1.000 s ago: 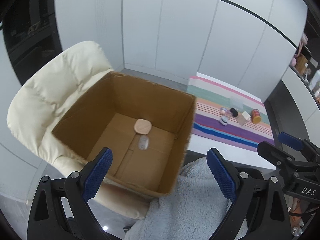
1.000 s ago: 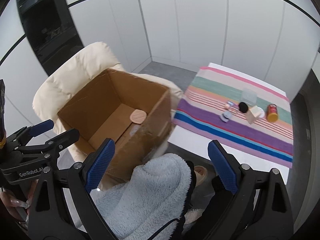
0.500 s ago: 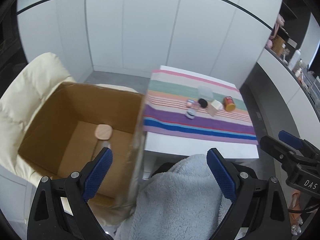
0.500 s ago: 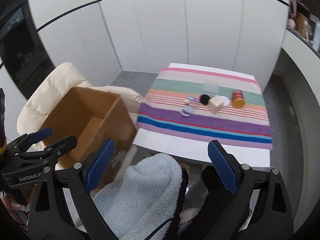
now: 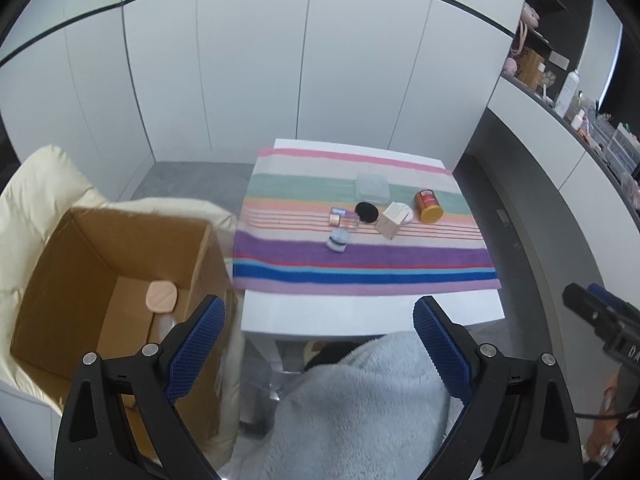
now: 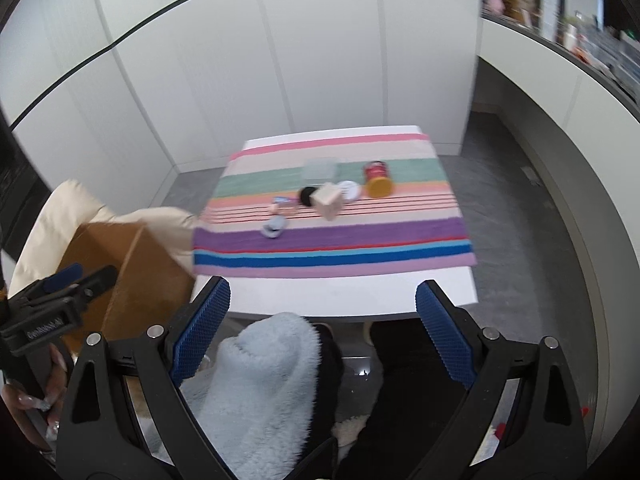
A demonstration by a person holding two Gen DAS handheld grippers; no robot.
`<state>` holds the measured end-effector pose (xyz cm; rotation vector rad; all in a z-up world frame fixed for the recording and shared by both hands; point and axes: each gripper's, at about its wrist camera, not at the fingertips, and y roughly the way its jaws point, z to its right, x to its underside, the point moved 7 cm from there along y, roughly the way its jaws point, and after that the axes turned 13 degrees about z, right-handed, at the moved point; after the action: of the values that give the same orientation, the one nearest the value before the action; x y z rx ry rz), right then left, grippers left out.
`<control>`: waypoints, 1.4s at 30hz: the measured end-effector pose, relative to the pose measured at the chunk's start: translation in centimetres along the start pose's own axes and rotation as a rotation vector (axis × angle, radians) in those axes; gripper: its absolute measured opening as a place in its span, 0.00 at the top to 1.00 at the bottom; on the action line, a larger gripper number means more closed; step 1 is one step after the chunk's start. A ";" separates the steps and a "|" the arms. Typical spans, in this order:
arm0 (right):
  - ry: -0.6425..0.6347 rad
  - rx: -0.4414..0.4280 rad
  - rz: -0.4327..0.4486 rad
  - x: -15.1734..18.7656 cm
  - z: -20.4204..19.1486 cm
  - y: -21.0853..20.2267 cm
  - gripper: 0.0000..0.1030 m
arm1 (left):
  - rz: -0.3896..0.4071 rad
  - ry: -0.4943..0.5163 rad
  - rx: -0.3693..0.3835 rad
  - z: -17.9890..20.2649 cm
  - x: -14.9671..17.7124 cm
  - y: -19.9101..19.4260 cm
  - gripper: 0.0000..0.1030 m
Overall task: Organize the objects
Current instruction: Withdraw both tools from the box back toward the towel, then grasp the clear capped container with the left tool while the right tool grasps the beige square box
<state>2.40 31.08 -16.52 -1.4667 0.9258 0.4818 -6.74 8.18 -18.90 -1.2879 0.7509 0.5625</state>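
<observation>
A white table [image 5: 360, 314] carries a striped cloth [image 5: 360, 256] with several small objects: a red-and-gold can [image 5: 427, 206], a beige box [image 5: 392, 220], a black round puff [image 5: 367, 212], a small glass bottle [image 5: 343, 218], a blue-grey puff [image 5: 337, 239] and a clear square case [image 5: 372, 187]. A cardboard box [image 5: 100, 264] on the left holds a peach pad [image 5: 161, 296]. My left gripper [image 5: 318, 344] is open and empty, short of the table. My right gripper [image 6: 322, 318] is open and empty too, facing the cloth [image 6: 332, 240] and can [image 6: 377, 179].
The box sits on a cream padded chair [image 5: 36, 192]. A fluffy light-blue sleeve or lap [image 5: 360, 412] lies below both grippers. White wall panels stand behind the table. A curved counter [image 5: 560, 136] with bottles runs along the right.
Both views have swung right, from the cardboard box toward the table. The table and its objects are now centred. Both grippers stay open and empty.
</observation>
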 end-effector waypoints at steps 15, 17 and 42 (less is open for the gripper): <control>-0.022 0.006 -0.003 -1.4 2.7 7.4 0.07 | -0.110 0.026 0.041 1.7 -2.3 8.6 0.07; -0.042 -0.011 -0.010 -1.4 2.2 9.3 0.07 | -0.155 -0.009 0.065 1.6 -2.4 10.4 0.07; -0.247 -0.231 -0.083 0.5 0.2 37.0 0.07 | -0.420 0.000 0.155 2.4 3.1 36.1 0.07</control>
<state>-25.95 34.72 -40.07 -1.6033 0.6267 0.7091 -31.15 17.75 -44.06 -1.2539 0.4919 0.1616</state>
